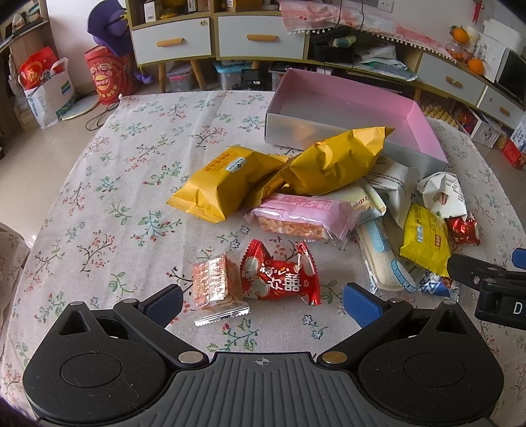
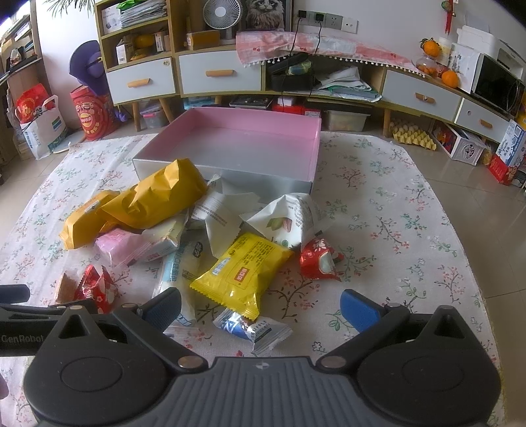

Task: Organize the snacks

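Tongs both released: left tongs [image 1: 261,303] straddle red candy packet [image 1: 281,277], right tongs [image 2: 261,308] near yellow snack packet [image 2: 241,271]; pink-lined box [image 2: 236,138] holds nothing.

A lived-in home living room: a long white-drawered sideboard [image 2: 217,77] across the top of the frame carries a desk fan [image 2: 221,14], oranges [image 2: 449,78] and a microwave [image 2: 498,86], with gift bags [image 2: 41,126] on the tiled floor at left.

You see a heap of snack packets [image 2: 236,262] on the table [image 2: 394,230], just before the open box [image 2: 230,174].
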`<action>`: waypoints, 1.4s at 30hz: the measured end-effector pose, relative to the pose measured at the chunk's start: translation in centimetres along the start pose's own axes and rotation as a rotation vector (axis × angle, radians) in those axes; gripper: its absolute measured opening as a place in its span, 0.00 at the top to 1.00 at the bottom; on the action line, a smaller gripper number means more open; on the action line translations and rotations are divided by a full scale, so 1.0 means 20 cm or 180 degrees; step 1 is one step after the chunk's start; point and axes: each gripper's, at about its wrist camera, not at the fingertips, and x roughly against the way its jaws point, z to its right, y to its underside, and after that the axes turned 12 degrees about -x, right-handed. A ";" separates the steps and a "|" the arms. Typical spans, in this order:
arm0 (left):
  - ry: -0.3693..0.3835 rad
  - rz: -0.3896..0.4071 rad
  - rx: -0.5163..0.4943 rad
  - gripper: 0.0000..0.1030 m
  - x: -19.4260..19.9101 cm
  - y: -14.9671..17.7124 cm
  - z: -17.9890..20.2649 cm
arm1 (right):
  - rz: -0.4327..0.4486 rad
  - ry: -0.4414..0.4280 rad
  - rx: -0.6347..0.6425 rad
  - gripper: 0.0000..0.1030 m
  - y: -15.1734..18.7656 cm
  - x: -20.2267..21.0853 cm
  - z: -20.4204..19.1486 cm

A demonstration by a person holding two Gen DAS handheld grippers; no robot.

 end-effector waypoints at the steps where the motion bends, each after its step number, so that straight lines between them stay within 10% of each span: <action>1: 0.0002 0.0001 0.0005 0.00 0.00 0.00 0.00 | 0.0000 0.0000 0.0000 0.14 0.00 0.00 0.00; 42: 0.0033 0.0048 0.0052 0.00 0.02 0.00 -0.03 | -0.0024 -0.0007 -0.0017 0.14 0.00 -0.01 0.00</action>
